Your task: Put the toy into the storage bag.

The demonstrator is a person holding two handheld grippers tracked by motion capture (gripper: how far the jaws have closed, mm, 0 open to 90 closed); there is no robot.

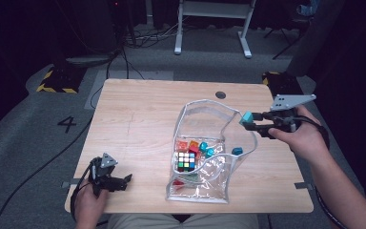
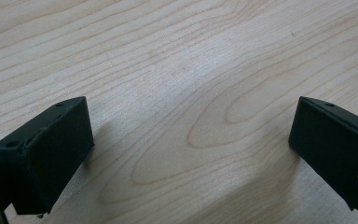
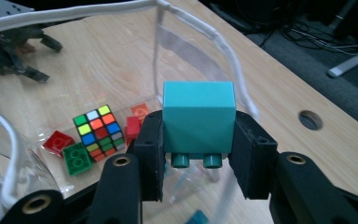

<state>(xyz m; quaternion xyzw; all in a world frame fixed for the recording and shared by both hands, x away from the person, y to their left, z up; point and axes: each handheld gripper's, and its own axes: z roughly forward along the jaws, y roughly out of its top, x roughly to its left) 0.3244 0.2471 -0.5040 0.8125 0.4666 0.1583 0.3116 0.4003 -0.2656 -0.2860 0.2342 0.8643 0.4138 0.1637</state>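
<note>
A clear plastic bag (image 1: 205,183) with a white rim (image 3: 200,32) lies open on the wooden table (image 1: 138,114). Inside it are a puzzle cube (image 1: 186,161) (image 3: 98,130) and several coloured toy bricks, among them a green brick (image 3: 77,158) and a red brick (image 3: 58,141). My right gripper (image 1: 248,123) (image 3: 198,144) is shut on a teal brick (image 3: 199,114) (image 1: 246,117), held above the bag's right rim. My left gripper (image 1: 126,182) (image 2: 191,149) rests open near the table's front left corner, with bare wood between its jaws.
A blue brick (image 1: 237,150) lies by the bag's right side. A round cable hole (image 1: 220,95) sits near the far table edge. Beyond the table stand a white desk frame (image 1: 214,26) and cables on the floor.
</note>
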